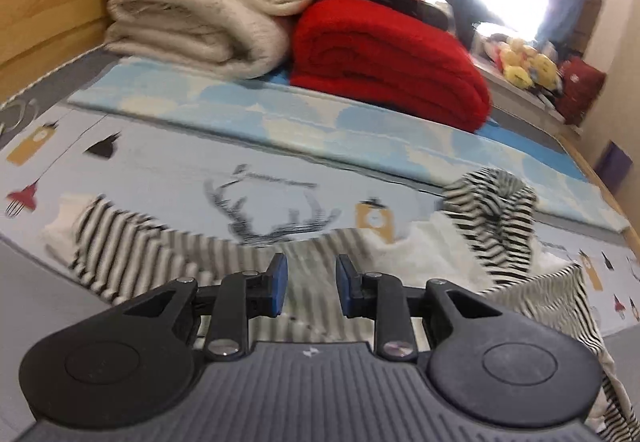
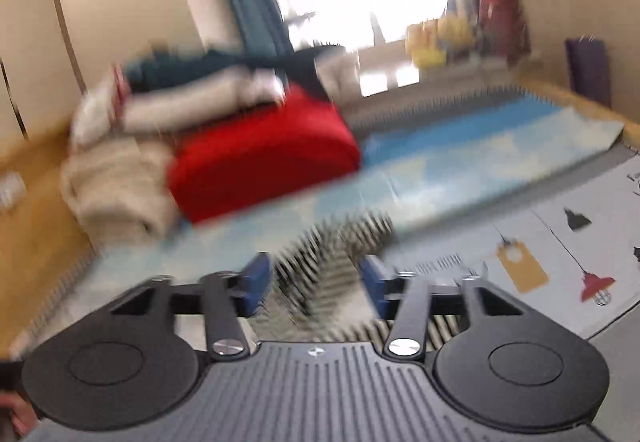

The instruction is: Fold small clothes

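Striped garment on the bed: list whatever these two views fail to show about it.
- Striped garment, left wrist view: its near part is hidden behind the left gripper, and its right side is cut off by the frame edge.
- Right wrist view: motion blur smears the stripes between the right gripper's fingers; contact with the pads cannot be judged.
- What kind of garment it is: unreadable in either view, since it lies crumpled.

Bed with pale printed sheet [image 1: 168, 161], black-and-white striped garment [image 1: 132, 250] spread across it, folded red blanket [image 1: 384, 57], folded cream blanket [image 1: 200, 1] behind.
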A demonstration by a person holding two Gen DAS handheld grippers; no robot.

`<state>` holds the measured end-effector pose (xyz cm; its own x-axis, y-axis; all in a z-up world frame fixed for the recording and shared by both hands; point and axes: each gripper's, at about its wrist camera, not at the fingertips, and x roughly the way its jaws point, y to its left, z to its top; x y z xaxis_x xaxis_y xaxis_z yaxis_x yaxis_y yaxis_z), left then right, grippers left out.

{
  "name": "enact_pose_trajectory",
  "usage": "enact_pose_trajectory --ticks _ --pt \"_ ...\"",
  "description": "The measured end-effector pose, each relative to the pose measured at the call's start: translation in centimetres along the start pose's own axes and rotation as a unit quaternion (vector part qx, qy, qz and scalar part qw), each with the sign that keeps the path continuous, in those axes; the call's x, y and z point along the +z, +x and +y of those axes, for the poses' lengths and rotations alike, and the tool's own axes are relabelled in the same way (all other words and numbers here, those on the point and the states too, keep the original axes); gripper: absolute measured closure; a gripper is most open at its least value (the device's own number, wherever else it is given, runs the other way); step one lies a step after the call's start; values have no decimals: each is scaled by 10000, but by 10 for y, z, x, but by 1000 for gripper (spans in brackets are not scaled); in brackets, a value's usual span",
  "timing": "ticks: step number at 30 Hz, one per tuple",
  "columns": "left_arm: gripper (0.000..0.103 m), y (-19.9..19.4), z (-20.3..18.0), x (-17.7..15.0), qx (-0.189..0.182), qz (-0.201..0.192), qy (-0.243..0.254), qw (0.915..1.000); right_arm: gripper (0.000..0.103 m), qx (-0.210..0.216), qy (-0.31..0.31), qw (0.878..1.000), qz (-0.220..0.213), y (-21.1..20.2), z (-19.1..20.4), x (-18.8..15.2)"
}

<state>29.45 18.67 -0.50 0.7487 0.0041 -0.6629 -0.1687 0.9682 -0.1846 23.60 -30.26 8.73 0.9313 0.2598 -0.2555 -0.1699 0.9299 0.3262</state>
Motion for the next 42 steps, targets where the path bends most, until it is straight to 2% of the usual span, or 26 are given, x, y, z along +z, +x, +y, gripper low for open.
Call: enact_pose_trajectory --ticks 2,3,5,8,10,14,16,17,19,21,23,30,31,32,34,36,38,39,41,42 --pt "86 3 28 -1 128 -79 -258 9996 39 28 -2 9991 -430 -9 9 -13" --pt "98 6 46 -2 214 -105 -420 9988 39 -35 -102 9985 -532 -7 11 -20" --pt "100 9 71 -6 391 -117 -611 9973 39 -257 -199 9986 -423 8 15 -29" --pt "100 11 112 -6 633 -194 -954 9932 40 -89 81 9996 -267 31 16 -29" --pt "100 15 140 -7 655 -237 -1478 9866 42 214 67 9997 -137 45 18 -30" --pt "95 32 184 -10 638 -254 -2294 9709 45 435 -372 9983 -81 66 34 -34" --pt "91 45 204 -14 609 -203 -2699 9607 47 377 -483 9981 -28 73 40 -36" --pt "88 50 210 -16 626 -179 -2839 9566 47 361 -519 9980 25 77 41 -37" --pt "72 59 225 -21 668 -166 -3147 9467 47 345 -531 9980 84 85 43 -38" --pt "66 67 234 -26 743 -107 -3220 9438 47 329 -502 9981 157 91 43 -40" --pt "61 74 237 -29 825 -74 -3160 9452 47 364 -489 9979 228 96 42 -41" --pt "62 85 238 -24 857 -223 -3201 9432 47 350 -612 9970 317 106 43 -41" --pt "76 85 235 -23 884 -238 -3155 9445 47 341 -607 9970 340 107 42 -41" --pt "94 85 232 -22 918 -243 -3093 9462 47 330 -601 9970 371 108 42 -41" --pt "94 78 222 -15 963 -401 -2988 9486 47 293 -625 9967 421 107 42 -40" --pt "94 64 201 1 913 -674 -2780 9539 47 186 -688 9965 430 106 42 -39" --pt "94 45 166 25 765 -921 -2334 9650 47 26 -732 9962 481 104 38 -36" --pt "94 33 138 37 657 -1031 -1973 9727 47 -56 -719 9960 524 104 35 -35" --pt "94 17 87 51 385 -1120 -1416 9828 47 -253 -606 9956 665 104 26 -33" --pt "94 8 51 55 113 -1137 -1136 9869 47 -341 -530 9951 758 104 21 -33"
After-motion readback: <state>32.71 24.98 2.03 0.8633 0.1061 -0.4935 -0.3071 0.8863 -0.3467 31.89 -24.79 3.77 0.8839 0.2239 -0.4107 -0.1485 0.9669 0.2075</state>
